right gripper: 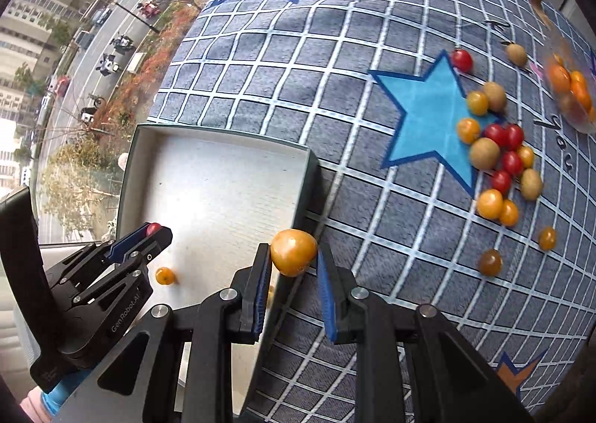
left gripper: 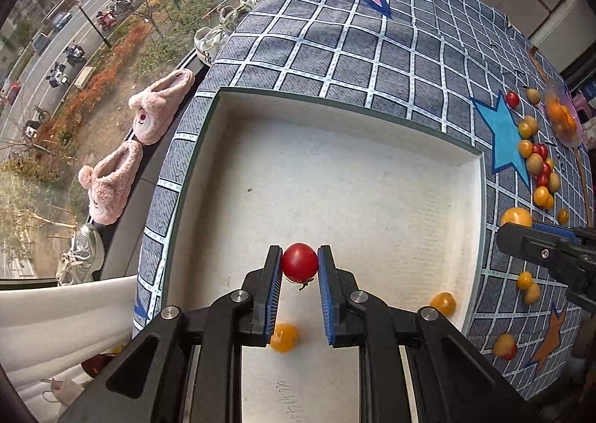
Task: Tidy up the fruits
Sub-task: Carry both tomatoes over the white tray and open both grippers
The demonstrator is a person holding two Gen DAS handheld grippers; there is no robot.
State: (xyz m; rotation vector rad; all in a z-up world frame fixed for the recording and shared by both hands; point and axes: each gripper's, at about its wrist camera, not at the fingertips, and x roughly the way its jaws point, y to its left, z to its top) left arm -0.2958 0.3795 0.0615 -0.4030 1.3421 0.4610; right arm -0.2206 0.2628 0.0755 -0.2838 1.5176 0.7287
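My left gripper (left gripper: 299,263) is shut on a red cherry tomato (left gripper: 300,262) and holds it over the white inside of a shallow box (left gripper: 335,177). Two yellow tomatoes (left gripper: 284,338) (left gripper: 443,303) lie in the box near its front. My right gripper (right gripper: 292,253) is shut on a yellow tomato (right gripper: 293,251) above the box's right wall (right gripper: 307,177). It shows at the right edge of the left wrist view (left gripper: 521,233). The left gripper shows in the right wrist view (right gripper: 149,233). A heap of red, yellow and tan fruits (right gripper: 499,158) lies on the cloth by the blue star.
The box sits on a grey checked cloth (right gripper: 298,69) with pink, blue and orange stars. A clear tub of orange fruits (right gripper: 570,91) stands at the far right. Loose fruits (right gripper: 490,262) lie near the front right. Slippers (left gripper: 156,114) rest on a window ledge at left.
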